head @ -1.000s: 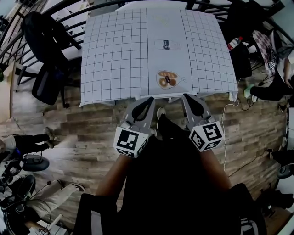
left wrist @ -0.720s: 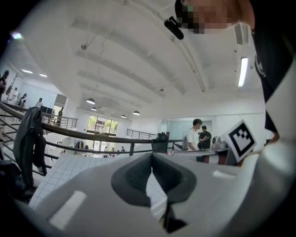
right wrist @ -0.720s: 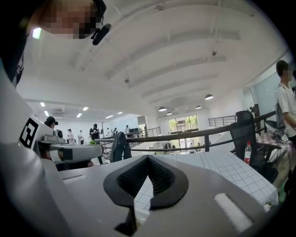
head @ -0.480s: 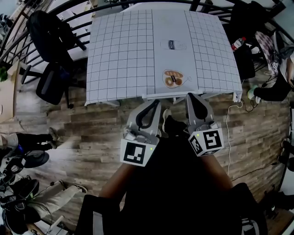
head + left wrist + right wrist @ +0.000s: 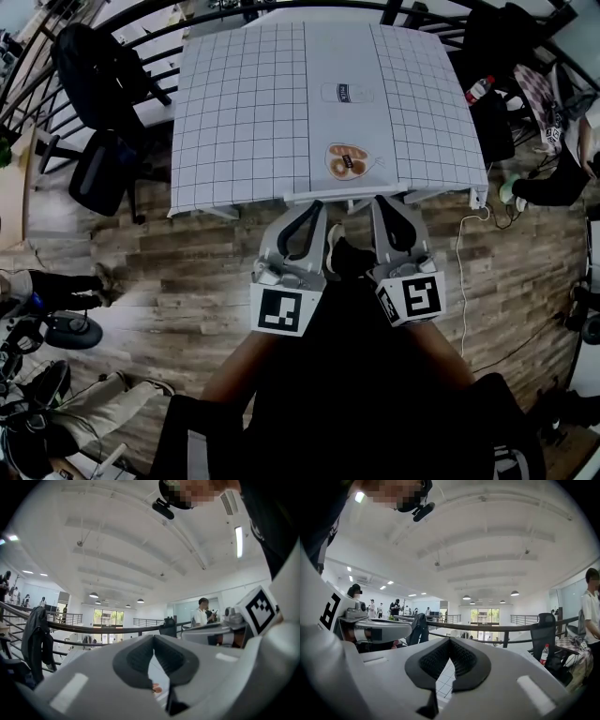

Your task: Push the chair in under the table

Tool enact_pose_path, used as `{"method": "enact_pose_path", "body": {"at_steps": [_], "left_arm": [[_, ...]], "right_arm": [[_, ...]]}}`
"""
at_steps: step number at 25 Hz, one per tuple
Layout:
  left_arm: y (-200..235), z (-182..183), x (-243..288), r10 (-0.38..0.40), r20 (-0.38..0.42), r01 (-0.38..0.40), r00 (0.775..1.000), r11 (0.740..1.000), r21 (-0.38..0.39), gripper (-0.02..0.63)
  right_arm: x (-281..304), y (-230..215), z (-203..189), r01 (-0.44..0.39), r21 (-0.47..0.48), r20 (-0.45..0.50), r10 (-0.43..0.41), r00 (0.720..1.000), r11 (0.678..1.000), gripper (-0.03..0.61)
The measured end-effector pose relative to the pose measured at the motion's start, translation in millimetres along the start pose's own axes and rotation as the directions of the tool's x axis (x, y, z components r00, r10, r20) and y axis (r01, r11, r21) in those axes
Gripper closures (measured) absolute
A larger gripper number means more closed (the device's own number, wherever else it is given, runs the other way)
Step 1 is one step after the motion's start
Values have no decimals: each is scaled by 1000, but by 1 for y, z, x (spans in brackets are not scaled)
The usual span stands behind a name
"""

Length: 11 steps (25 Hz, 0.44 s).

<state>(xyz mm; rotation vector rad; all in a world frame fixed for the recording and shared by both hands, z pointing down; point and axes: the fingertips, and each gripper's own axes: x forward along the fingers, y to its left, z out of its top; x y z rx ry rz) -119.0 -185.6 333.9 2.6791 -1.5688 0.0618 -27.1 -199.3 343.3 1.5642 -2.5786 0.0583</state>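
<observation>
The left hand-held gripper [image 5: 313, 206] has its jaws pressed together with nothing between them, and its own view [image 5: 153, 640] shows the pads meeting on empty air. The right hand-held gripper [image 5: 386, 201] is the same, closed and empty [image 5: 450, 643]. Both point about level, side by side, with their tips just at the near edge of the tabletop [image 5: 244, 112]. The tabletop is covered by a white gridded cloth [image 5: 422, 122].

Between the two grippers lies a dark shoe [image 5: 349, 258] on the wooden floor [image 5: 187, 253], which looks like the person's own foot. No chair shows at this near edge. The only chair standing clear is a black office chair [image 5: 98, 173] off the tabletop's left side, well apart from both grippers. I cannot tell whether that is the chair meant, or whether the chair already sits under the tabletop, hidden by the cloth.

Several things could go wrong from here:

- **Cloth:** The closed tips sit so near the cloth's hanging edge that a forward push could catch it. That would drag it, along with whatever is on it.
- **Contact:** Two narrow closed tips give little contact (a small patch on a smooth chair back), so they could slide off and strike the tabletop's edge.
- **Cable:** A white cable [image 5: 459, 272] trails over the floor by the right corner, and a chair leg or castor crossing it could snag.
- **Foot:** The foot placed under the edge could be struck by a chair coming in.
</observation>
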Motion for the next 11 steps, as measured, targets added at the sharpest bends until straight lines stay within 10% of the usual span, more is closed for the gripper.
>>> {"method": "enact_pose_path", "body": {"at_steps": [11], "left_arm": [[0, 20, 28, -32, -56, 33, 998, 999, 10, 603]], "right_arm": [[13, -21, 18, 27, 65, -8, -26, 1000, 998, 581]]}}
